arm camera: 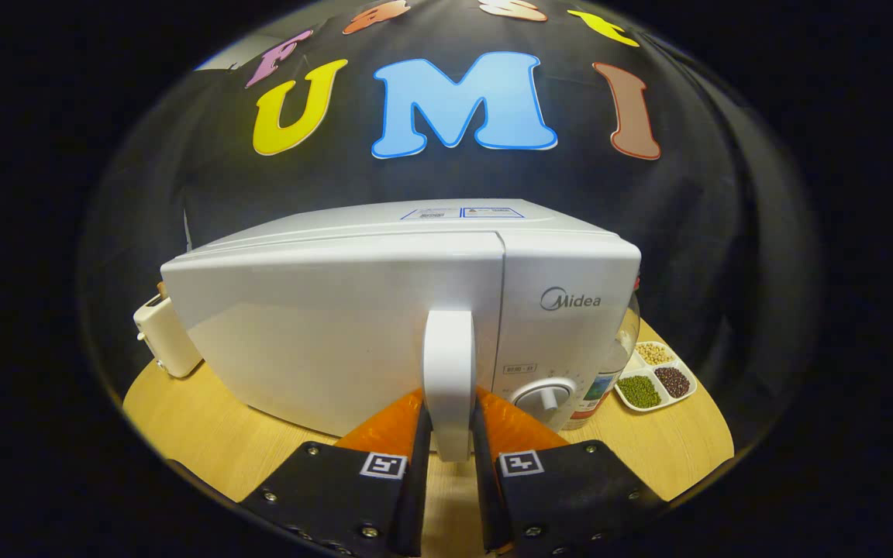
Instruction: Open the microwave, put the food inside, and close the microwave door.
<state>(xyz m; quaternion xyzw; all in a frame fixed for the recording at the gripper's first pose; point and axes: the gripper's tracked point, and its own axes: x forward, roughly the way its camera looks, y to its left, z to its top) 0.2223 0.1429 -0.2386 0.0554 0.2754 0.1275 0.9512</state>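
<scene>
— What are the fingers [450, 434] doing?

— They sit narrow, one on each side of the microwave's upright door handle [449, 372], and both press against its lower part. The handle stands right between them.

— And the door itself?

— The door [322, 333] lies flush with the front of the microwave [415, 310]; I see no gap along the seam where it meets the control panel [563, 325]. So it looks closed.

— What is on that panel?

— A round knob [546, 399] low down, just to the right of the handle and of the right finger, with small markings above it that are too fine to make out.

— Where does the microwave stand?

— On a pale wooden worktop [206, 434], which also shows in the strip between the two fingers and under them.

— Anything beside it?

— To the left of the microwave, touching or nearly touching its corner, a small cream-coloured box-like thing [163, 337]; I cannot tell what it is. To the right, close against the microwave's side, a clear bottle [609, 372] with a label. Farther right on the worktop, a white divided dish [657, 376] holding green, dark reddish and pale beans in separate compartments.

— And the food for the microwave?

— Only that dish of beans looks like food; it rests on the worktop, well apart from the fingers.
</scene>
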